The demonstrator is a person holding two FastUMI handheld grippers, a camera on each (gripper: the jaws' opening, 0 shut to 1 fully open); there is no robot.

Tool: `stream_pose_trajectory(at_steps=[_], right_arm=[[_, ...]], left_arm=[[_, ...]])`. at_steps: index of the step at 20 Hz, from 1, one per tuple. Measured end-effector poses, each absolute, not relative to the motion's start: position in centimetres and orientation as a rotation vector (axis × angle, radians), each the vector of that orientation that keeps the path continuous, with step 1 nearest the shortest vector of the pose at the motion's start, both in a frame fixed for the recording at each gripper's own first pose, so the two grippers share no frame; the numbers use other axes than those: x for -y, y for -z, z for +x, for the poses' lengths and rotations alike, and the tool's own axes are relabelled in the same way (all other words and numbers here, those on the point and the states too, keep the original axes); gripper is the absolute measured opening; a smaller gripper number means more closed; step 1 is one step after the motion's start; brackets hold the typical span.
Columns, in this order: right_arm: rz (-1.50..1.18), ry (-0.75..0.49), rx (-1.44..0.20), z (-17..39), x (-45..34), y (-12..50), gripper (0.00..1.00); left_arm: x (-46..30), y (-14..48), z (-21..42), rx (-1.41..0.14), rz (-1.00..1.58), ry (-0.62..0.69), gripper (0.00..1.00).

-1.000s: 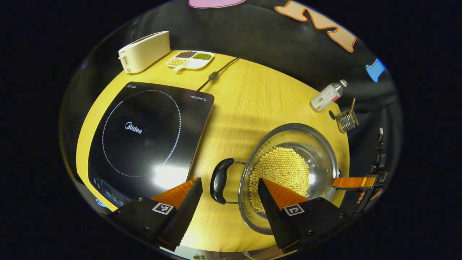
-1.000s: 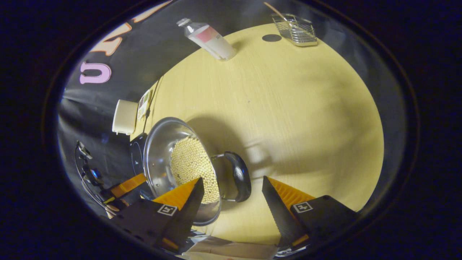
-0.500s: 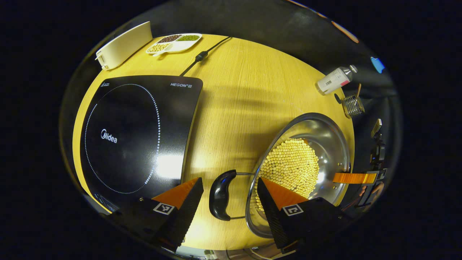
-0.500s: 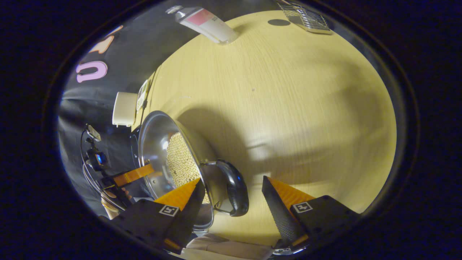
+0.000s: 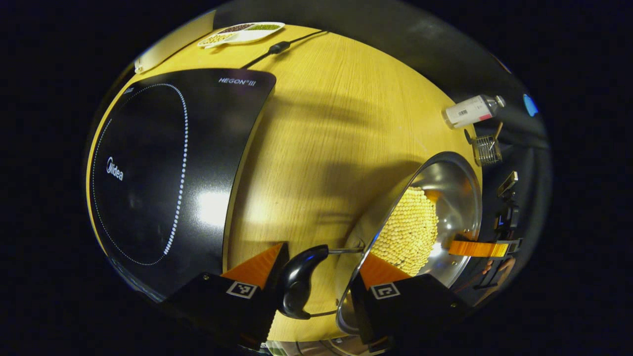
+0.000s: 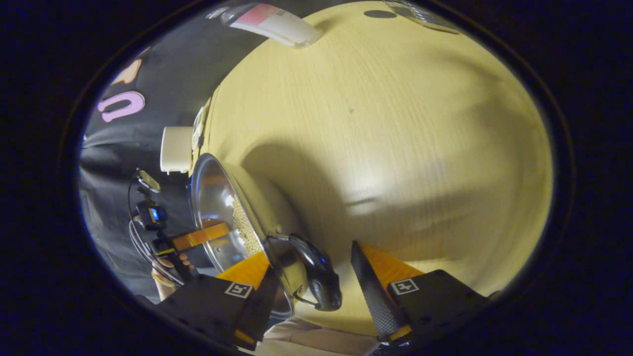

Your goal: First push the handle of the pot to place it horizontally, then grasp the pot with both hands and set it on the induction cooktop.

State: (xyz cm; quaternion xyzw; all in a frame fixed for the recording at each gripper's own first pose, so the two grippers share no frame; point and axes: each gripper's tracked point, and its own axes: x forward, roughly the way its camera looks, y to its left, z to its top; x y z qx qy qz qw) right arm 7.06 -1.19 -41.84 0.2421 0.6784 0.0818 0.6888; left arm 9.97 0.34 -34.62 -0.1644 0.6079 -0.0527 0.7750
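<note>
A steel pot [image 5: 447,183] holding yellow soybeans [image 5: 410,227] sits on the wooden table, right of the black induction cooktop [image 5: 148,163]. My left gripper [image 5: 321,254] is open and low. The pot's near black handle [image 5: 299,282] lies between its fingers, the left finger close against the handle and the right finger over the rim above the beans. In the right gripper view, my right gripper [image 6: 311,251] is open around the pot's other black handle [image 6: 319,279], with its left finger inside the pot [image 6: 212,207]. Each view shows the other gripper's orange finger across the pot.
A white bottle [image 5: 472,110] lies at the table's far right beside a small wire basket [image 5: 487,150]. Behind the cooktop are a divided dish of beans [image 5: 242,32], a white toaster [image 6: 175,148] and the black power cable [image 5: 277,47]. A hand holds the far gripper [image 6: 170,259].
Both grippers have dropped lower and moved in on the pot, so each handle now sits deeper between the fingers. The pot itself has stayed in place.
</note>
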Motion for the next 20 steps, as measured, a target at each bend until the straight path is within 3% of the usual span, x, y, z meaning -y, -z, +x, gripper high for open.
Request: stream_pose_trajectory(at_steps=[1,2,5,6,9,10,11,12,15,16,17,20], right_arm=[[0.553,-0.190,-1.528,7.1,0.9,41.9,0.77],[0.548,-0.194,-1.531,6.9,1.0,42.0,0.65],[0.554,-0.206,-1.541,6.9,0.5,41.7,0.54],[0.538,-0.196,-1.526,7.0,0.6,42.0,0.58],[0.484,-0.204,-1.484,7.1,0.9,42.0,0.48],[0.471,-0.203,-1.478,7.1,0.9,42.1,0.54],[0.460,-0.204,-1.475,7.2,0.9,42.1,0.48],[0.451,-0.207,-1.471,7.2,0.9,42.1,0.54],[0.442,-0.217,-1.444,7.3,0.7,41.9,0.54],[0.436,-0.220,-1.432,7.4,0.7,41.9,0.48],[0.430,-0.220,-1.426,7.4,0.7,41.9,0.54],[0.422,-0.224,-1.404,7.5,0.8,41.8,0.54]], left_arm=[[-0.3,34.7,9.8,-1.325,-0.349,0.124,0.69],[-0.3,34.7,9.7,-1.329,-0.340,0.131,0.67],[-0.3,34.7,9.6,-1.335,-0.333,0.131,0.65],[-0.2,34.7,9.5,-1.338,-0.337,0.128,0.64],[0.2,34.4,8.8,-1.340,-0.345,0.113,0.63],[0.3,34.2,8.7,-1.333,-0.334,0.118,0.65],[0.5,33.9,8.6,-1.327,-0.320,0.125,0.63],[0.8,33.6,8.5,-1.319,-0.307,0.130,0.62],[1.1,33.1,8.4,-1.293,-0.296,0.143,0.61],[1.2,32.8,8.3,-1.285,-0.294,0.147,0.61],[1.3,32.4,8.1,-1.280,-0.291,0.150,0.61],[1.5,31.3,7.4,-1.267,-0.286,0.157,0.61]])
